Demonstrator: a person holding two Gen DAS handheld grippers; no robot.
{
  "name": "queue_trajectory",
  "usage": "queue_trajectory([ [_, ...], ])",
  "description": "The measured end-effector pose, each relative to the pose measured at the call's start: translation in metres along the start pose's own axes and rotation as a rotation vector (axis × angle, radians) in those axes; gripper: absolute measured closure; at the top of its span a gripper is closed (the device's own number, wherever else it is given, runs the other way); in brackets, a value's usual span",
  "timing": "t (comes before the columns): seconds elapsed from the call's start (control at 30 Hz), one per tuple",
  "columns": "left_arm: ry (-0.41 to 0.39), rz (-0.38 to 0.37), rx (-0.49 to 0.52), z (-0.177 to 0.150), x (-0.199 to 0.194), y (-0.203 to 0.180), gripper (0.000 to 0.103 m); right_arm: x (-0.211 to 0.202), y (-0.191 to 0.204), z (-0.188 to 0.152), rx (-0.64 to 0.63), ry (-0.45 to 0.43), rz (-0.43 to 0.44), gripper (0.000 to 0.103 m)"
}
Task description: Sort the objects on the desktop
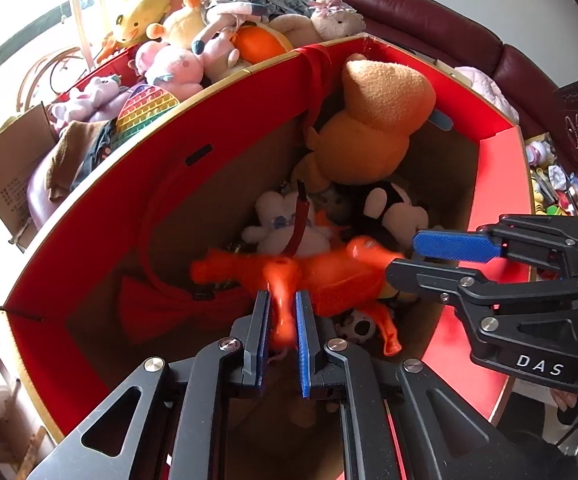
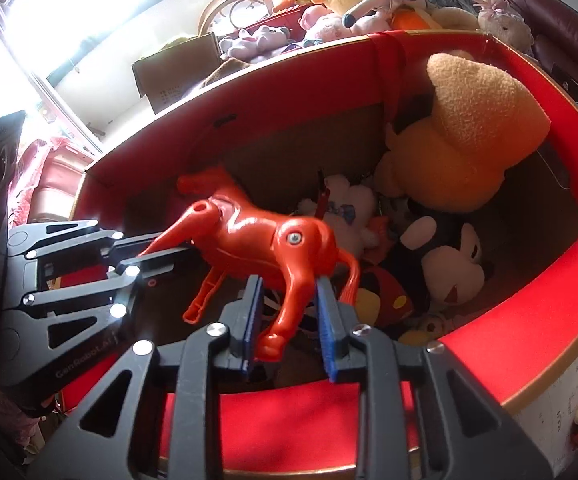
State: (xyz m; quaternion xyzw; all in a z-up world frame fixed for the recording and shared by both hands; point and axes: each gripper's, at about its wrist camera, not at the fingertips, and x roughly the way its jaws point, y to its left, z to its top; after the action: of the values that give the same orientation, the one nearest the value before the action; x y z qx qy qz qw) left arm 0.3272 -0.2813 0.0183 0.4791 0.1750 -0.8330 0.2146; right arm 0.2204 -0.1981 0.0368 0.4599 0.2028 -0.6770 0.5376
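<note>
Left gripper [image 1: 283, 312] pinches orange toy horse [image 2: 257, 240] — right gripper [image 2: 289, 320] slack around leg.

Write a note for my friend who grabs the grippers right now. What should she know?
Left gripper: shut on a front leg of the orange toy horse.
Right gripper: open, with the horse's hind leg between its fingers.
Where things are: the horse hangs over the open red box, above the plush toys already inside.
Done: the horse has been carried to the box.
Left: probably open the left gripper so the horse drops in, then lift both grippers out.
</note>
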Motion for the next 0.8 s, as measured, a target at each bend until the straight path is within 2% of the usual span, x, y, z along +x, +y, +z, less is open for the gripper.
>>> queue_trajectory([
  [0.07,0.003,0.011,-0.002,0.002,0.002,0.0,0.088,-0.005,-0.004,0.001,-0.001,-0.018,-0.019,0.059],
  [0.13,0.006,0.024,-0.006,0.005,0.003,-0.001,0.06,-0.011,-0.009,0.002,0.008,-0.032,-0.031,0.053],
  [0.2,0.007,0.033,-0.008,0.008,0.003,-0.003,0.042,-0.015,-0.015,0.002,0.018,-0.042,-0.042,0.051],
  [0.37,0.013,0.076,-0.004,0.016,0.002,-0.008,0.04,-0.019,-0.023,0.002,0.011,-0.046,-0.057,0.049],
  [0.53,0.012,0.165,0.016,0.019,0.001,-0.011,0.04,-0.021,-0.024,0.005,-0.018,-0.042,-0.078,0.036],
  [0.8,-0.017,0.198,0.062,0.02,-0.002,-0.022,0.037,-0.02,-0.041,0.01,-0.066,-0.022,-0.143,0.03],
])
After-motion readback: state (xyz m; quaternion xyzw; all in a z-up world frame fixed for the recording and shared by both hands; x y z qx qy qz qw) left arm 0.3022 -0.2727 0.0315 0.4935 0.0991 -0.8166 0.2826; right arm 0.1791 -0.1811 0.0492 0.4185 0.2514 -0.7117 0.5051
